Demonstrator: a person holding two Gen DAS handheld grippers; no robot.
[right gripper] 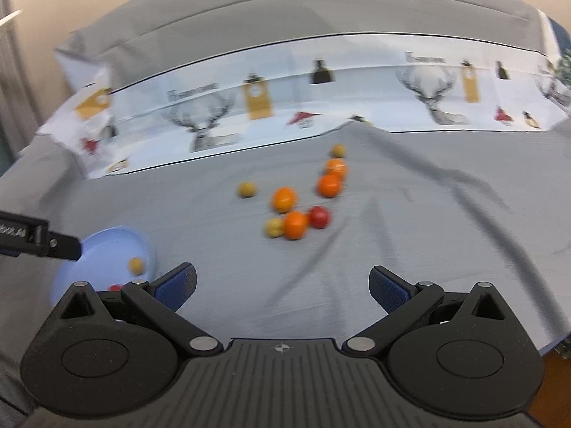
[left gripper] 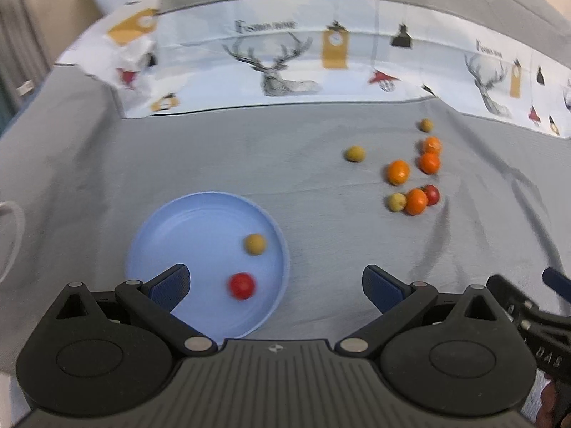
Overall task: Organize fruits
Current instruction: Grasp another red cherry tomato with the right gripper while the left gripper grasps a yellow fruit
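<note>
– what's nearest you?

– my left gripper (left gripper: 275,287), jaws spread wide and holding nothing, over the near edge of the blue plate (left gripper: 171,221). a red fruit (left gripper: 242,285) and a yellowish fruit (left gripper: 254,244) sit on that plate, apart from each other.

– and your right one?

– my right gripper (right gripper: 282,285) is spread wide too, nothing in it, above bare grey cloth (right gripper: 428,249), to the right of the plate.

– the loose fruit?

– farther out on the cloth: a pale fruit (right gripper: 273,227), an orange (right gripper: 295,225) and a red one (right gripper: 318,217) touching in a row, then three more oranges (right gripper: 283,199) behind, plus two small yellowish ones (right gripper: 246,189). the deer-print sheet (right gripper: 321,85) lies beyond.
</note>
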